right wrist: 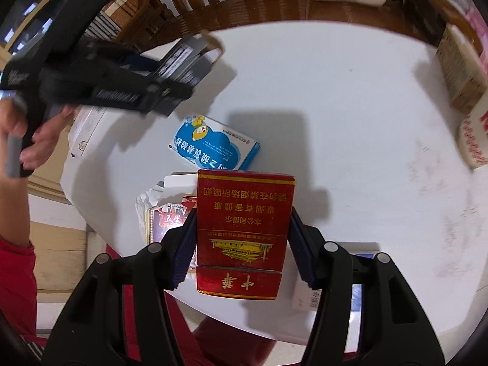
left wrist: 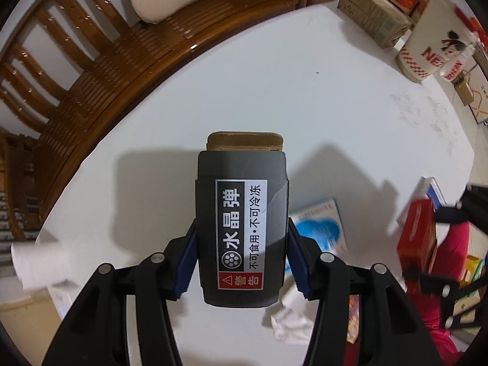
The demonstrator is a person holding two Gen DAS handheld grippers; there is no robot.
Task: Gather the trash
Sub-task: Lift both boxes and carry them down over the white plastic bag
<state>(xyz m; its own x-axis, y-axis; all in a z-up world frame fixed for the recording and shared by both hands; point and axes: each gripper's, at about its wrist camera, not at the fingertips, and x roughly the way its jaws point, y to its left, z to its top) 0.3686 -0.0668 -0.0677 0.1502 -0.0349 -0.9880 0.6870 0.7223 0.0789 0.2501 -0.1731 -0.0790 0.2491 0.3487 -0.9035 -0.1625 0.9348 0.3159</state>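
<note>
- Left gripper [left wrist: 241,244] clamped on dark grey box [left wrist: 241,228], blue pads on both sides, box raised above white table [left wrist: 335,91].
- Right gripper [right wrist: 242,244] clamped on red cigarette pack [right wrist: 244,228], gripped mid-length, off table.
- Blue medicine box [right wrist: 213,146] lying flat on table beyond pack.

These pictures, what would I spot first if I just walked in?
You would spot the dark grey box with a black, white and red label, held off the white table between the left gripper's blue pads. Next, the shiny red and gold cigarette pack, clamped in the right gripper. Behind it, a blue and white cartoon box lies flat on the table.
</note>
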